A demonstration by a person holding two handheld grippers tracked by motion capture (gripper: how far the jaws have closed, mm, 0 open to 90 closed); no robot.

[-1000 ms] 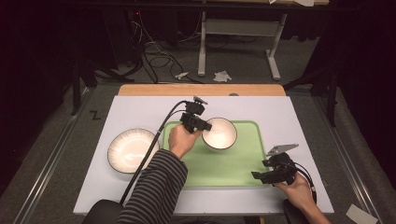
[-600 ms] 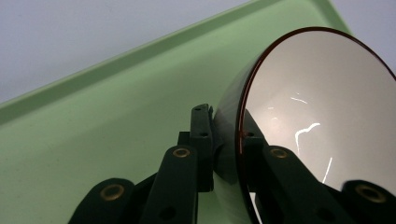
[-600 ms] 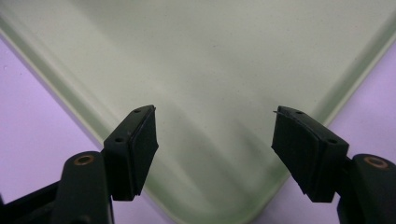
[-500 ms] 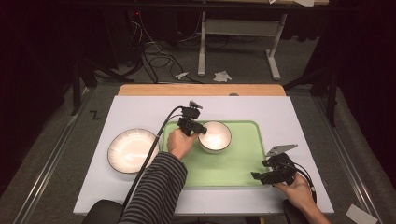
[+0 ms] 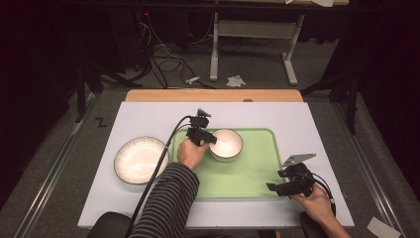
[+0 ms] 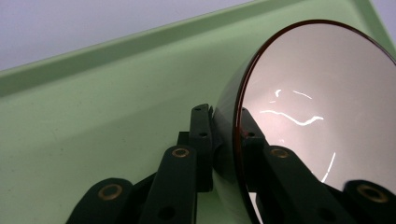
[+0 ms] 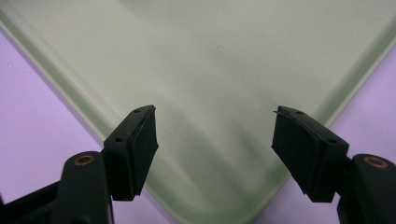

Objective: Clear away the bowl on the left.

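A small bowl (image 5: 228, 144) with a white inside and a dark rim sits low at the back left of the green tray (image 5: 257, 173). My left gripper (image 5: 210, 139) is shut on the bowl's left rim. In the left gripper view the bowl (image 6: 317, 107) is pinched between one jaw inside and one outside at my left gripper (image 6: 224, 135), with the tray (image 6: 93, 116) right beneath. My right gripper (image 5: 285, 186) hovers at the tray's front right corner. In the right gripper view my right gripper (image 7: 215, 140) is open over the tray (image 7: 210, 56), holding nothing.
A wider white bowl (image 5: 141, 159) with a dark rim rests on the white table (image 5: 148, 119) left of the tray. The left gripper's cable runs down along the striped sleeve (image 5: 166, 203). A wooden strip (image 5: 213, 95) borders the table's far edge.
The left gripper has sunk with the small bowl and shifted slightly left, bringing the bowl down toward the tray. The right gripper has stayed where it was.
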